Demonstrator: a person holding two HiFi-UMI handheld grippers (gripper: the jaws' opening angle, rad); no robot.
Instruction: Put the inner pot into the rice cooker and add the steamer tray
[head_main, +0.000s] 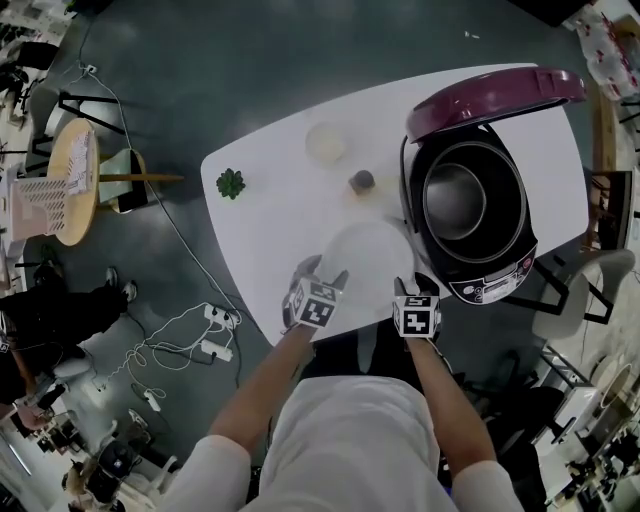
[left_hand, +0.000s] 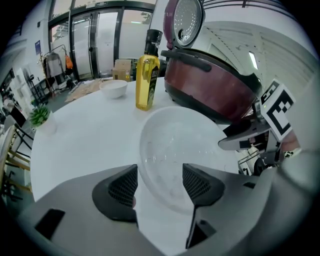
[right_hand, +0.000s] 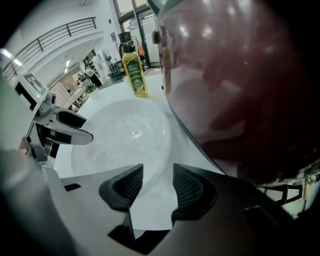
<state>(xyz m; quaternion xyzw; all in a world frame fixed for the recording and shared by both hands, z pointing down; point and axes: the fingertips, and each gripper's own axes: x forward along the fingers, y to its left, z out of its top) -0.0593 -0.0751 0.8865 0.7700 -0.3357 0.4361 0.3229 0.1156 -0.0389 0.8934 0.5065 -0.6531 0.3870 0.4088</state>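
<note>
The maroon rice cooker (head_main: 500, 265) stands open at the table's right, lid (head_main: 495, 100) raised, with the metal inner pot (head_main: 455, 200) sitting inside it. The white translucent steamer tray (head_main: 365, 262) lies on the table by the near edge, just left of the cooker. My left gripper (head_main: 322, 268) is at the tray's left rim, and in the left gripper view the jaws (left_hand: 160, 182) stand open with the tray (left_hand: 185, 150) rim running between them. My right gripper (head_main: 413, 285) is at the right rim, its jaws (right_hand: 157, 185) open with a narrower gap around the tray (right_hand: 125, 135) edge.
A yellow oil bottle (left_hand: 147, 75) stands behind the tray, next to the cooker. A white bowl (head_main: 326, 142) and a small green plant (head_main: 231, 184) sit further back and left on the white table (head_main: 270, 220). Cables and a power strip (head_main: 215, 330) lie on the floor at left.
</note>
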